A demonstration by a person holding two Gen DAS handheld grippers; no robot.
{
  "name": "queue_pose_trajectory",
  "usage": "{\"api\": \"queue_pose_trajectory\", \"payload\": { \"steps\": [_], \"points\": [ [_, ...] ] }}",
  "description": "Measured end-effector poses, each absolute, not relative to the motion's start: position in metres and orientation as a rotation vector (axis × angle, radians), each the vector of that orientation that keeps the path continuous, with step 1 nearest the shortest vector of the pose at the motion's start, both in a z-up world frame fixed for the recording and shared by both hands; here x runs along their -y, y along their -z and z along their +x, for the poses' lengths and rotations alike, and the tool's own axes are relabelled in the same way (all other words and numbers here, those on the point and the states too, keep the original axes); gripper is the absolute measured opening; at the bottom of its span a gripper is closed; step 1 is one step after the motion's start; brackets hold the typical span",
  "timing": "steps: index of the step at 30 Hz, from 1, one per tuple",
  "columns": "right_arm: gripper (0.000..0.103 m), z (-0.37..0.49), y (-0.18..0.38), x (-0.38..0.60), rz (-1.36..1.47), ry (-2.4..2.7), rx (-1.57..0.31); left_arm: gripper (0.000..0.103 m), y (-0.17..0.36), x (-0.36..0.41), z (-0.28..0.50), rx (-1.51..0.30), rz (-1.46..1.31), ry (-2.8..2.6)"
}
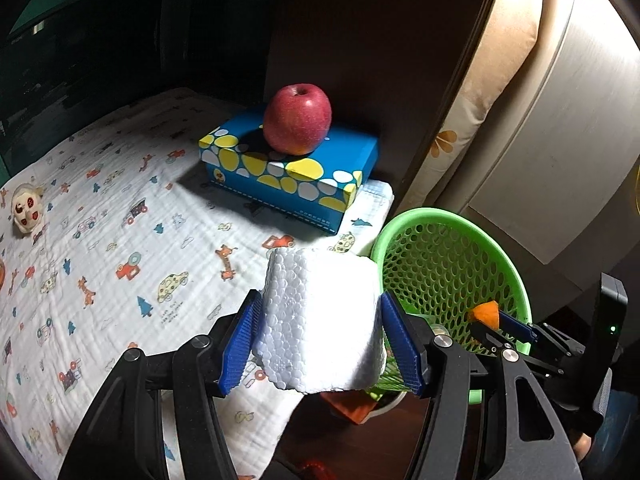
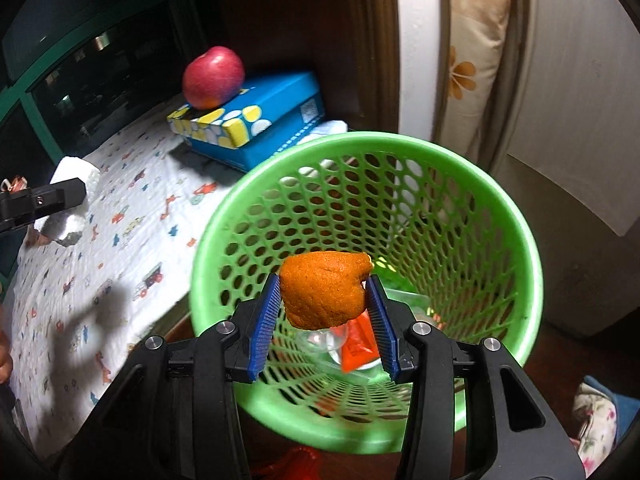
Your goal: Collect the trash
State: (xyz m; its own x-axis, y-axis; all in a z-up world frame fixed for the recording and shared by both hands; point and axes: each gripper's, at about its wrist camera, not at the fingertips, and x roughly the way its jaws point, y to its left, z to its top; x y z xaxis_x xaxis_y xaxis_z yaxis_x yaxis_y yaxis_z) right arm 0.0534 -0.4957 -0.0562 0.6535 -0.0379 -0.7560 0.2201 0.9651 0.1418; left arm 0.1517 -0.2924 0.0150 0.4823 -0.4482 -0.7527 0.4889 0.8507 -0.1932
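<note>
My right gripper is clamped on an orange lump, both blue pads pressed to its sides, and it hangs directly over the mouth of the green mesh basket — below my fingers, at the basket's bottom, lie a red wrapper and something clear. My left gripper grips a white foam chunk, spread fairly wide around it, above the edge of the printed cloth; the basket sits just to its right. Ahead of both tools, a red apple rests on a blue tissue box.
</note>
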Motion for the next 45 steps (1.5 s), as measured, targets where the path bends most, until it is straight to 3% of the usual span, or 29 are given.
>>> {"api": "queue_pose_trajectory", "payload": {
  "steps": [5, 26, 28, 30, 42, 45],
  "points": [
    [0.056, 0.043, 0.058, 0.513, 0.258, 0.18, -0.838, 0.059, -0.018, 0.314, 0.149, -0.899, 0.071, 0.608],
    [0.065, -0.013, 0.044, 0.541, 0.304, 0.224, -0.786, 0.059, 0.016, 0.404, 0.133, -0.978, 0.181, 0.749],
    [0.065, -0.016, 0.044, 0.54, 0.307, 0.219, -0.786, 0.062, 0.019, 0.408, 0.133, -0.989, 0.18, 0.757],
    [0.066, -0.019, 0.044, 0.538, 0.312, 0.217, -0.783, 0.071, 0.022, 0.41, 0.133, -0.997, 0.175, 0.764],
    [0.066, -0.017, 0.042, 0.517, 0.31, 0.171, -0.783, 0.081, 0.014, 0.377, 0.129, -0.96, 0.144, 0.729],
    [0.071, -0.014, 0.039, 0.508, 0.305, 0.154, -0.776, 0.082, 0.009, 0.36, 0.129, -0.942, 0.139, 0.698]
  ]
}}
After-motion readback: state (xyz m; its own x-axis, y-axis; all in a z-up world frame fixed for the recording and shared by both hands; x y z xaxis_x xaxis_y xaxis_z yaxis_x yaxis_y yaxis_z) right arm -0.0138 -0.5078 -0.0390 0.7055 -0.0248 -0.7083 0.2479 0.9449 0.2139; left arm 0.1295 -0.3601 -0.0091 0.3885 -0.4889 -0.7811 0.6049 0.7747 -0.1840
